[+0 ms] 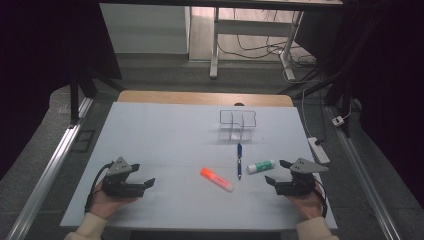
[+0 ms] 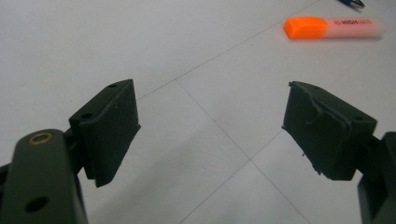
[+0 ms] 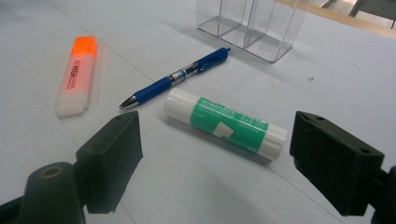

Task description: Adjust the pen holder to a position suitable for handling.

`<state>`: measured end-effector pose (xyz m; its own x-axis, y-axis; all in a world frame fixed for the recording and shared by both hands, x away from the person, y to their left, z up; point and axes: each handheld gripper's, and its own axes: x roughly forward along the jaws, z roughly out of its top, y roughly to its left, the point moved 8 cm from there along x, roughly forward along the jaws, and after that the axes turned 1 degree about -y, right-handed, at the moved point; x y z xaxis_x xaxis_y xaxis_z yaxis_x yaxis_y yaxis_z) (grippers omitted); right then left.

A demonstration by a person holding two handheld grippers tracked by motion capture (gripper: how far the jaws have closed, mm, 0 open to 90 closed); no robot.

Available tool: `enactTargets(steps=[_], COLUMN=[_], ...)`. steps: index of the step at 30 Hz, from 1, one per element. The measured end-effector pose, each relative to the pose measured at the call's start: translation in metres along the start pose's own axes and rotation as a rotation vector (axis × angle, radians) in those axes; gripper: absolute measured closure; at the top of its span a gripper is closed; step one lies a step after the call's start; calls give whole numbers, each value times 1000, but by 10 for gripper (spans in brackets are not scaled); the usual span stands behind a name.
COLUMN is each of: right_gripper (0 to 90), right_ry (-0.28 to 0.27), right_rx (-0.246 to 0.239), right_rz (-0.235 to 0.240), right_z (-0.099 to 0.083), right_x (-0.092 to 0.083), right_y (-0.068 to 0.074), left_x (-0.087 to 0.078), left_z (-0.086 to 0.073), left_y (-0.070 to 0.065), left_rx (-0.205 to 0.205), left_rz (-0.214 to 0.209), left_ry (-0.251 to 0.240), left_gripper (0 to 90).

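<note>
On the white table sheet (image 1: pixel 165 140) lie an orange highlighter (image 1: pixel 216 179), a blue pen (image 1: pixel 239 160) and a green-and-white glue stick (image 1: pixel 261 166). A clear plastic organizer (image 1: pixel 237 125) with compartments stands behind them. My left gripper (image 1: pixel 143 176) rests at the front left, held by a hand, jaws open with nothing between them; the highlighter (image 2: pixel 334 27) lies far ahead of it. My right gripper (image 1: pixel 276 172) sits at the front right, open, just short of the glue stick (image 3: pixel 225 122), with the pen (image 3: pixel 176 77) and highlighter (image 3: pixel 77 74) beyond.
The sheet covers a wooden table whose bare far edge (image 1: pixel 205 97) shows. A power strip (image 1: pixel 318 149) lies off the right side. Metal rails (image 1: pixel 47 175) run along both sides, and a desk frame with cables (image 1: pixel 250 45) stands behind.
</note>
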<state>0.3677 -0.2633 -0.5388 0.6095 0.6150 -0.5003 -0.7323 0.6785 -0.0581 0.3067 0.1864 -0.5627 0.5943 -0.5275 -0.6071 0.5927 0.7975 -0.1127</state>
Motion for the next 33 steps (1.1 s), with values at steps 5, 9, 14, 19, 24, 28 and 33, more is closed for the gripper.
enactTargets(steps=[5,9,14,19,24,28,33], right_gripper=[175,179,187,194,201,207,215], right_ry=[-7,-4,3,5,6,4,-12], right_rx=[3,0,-2,-2,-8,2,18], right_rz=[-3,-6,1,0,2,6,5], right_z=[0,-1,-1,-1,-1,2,7], right_x=[-1,-1,0,0,1,2,2], right_y=[-1,-1,-1,-1,0,0,0], left_x=[-1,-1,2,2,1,0,1], left_z=[1,3,5,5,5,4,4], left_y=[-2,-1,0,2,2,3,2], left_rx=[23,21,23,24,23,22,25], left_rz=[6,14,20,34,38,37,44], left_ry=[-4,-11,-13,-16,-19,-20,-19], left_gripper=[181,187,191,195,199,200,201])
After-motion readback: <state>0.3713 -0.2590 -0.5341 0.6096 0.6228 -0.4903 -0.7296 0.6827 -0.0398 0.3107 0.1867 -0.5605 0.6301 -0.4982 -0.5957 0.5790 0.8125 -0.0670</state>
